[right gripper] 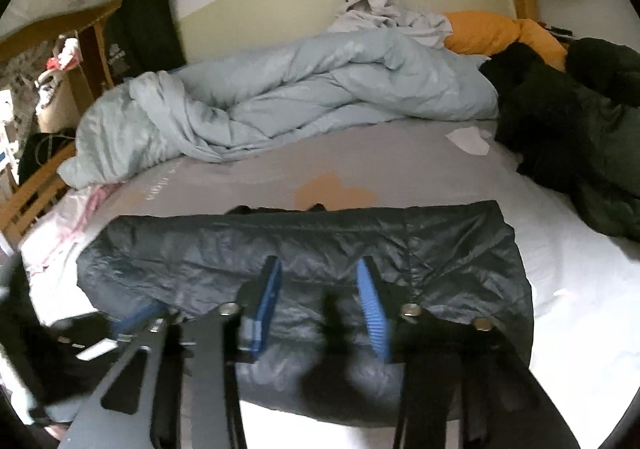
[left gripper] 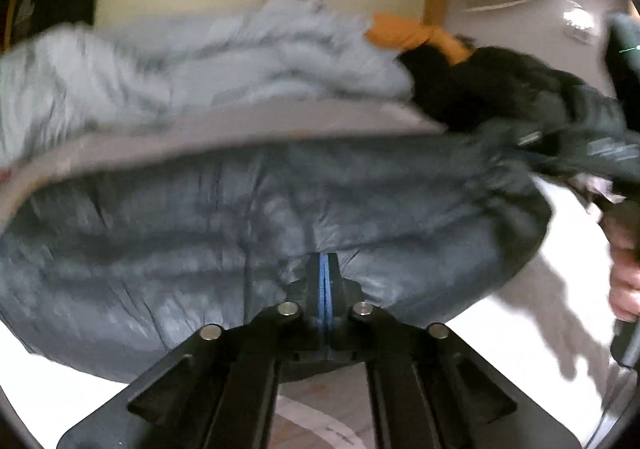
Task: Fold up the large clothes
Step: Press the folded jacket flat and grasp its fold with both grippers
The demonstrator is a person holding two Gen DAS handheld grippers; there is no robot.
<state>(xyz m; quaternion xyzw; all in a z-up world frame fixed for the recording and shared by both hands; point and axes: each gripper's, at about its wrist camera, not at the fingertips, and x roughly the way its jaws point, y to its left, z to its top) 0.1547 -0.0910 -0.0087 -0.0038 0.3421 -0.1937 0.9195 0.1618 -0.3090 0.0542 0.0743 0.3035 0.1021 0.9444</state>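
- My left gripper (left gripper: 324, 281) has its two blue-padded fingers (left gripper: 329, 289) pressed tight together, pinching the edge of the one dark grey puffy jacket (left gripper: 240, 225).
- My right gripper (right gripper: 320, 305) has its two blue fingers (right gripper: 370, 301) spread wide apart, with nothing between them. It hangs just over the same jacket (right gripper: 320, 249).
- The jacket lies on the bed (right gripper: 568, 281), across the near part of the white sheet.
- Behind it I count one big crumpled pale blue duvet (right gripper: 280, 89), lying along the far side of the bed.
- One orange pillow (right gripper: 492, 31) sits at the back right, beside the duvet.
- One heap of black and dark green clothes (right gripper: 580, 121) lies on the right side of the bed, apart from the jacket.
- One small white crumpled cloth (right gripper: 372, 5) rests behind the duvet.
- The left view is blurry.
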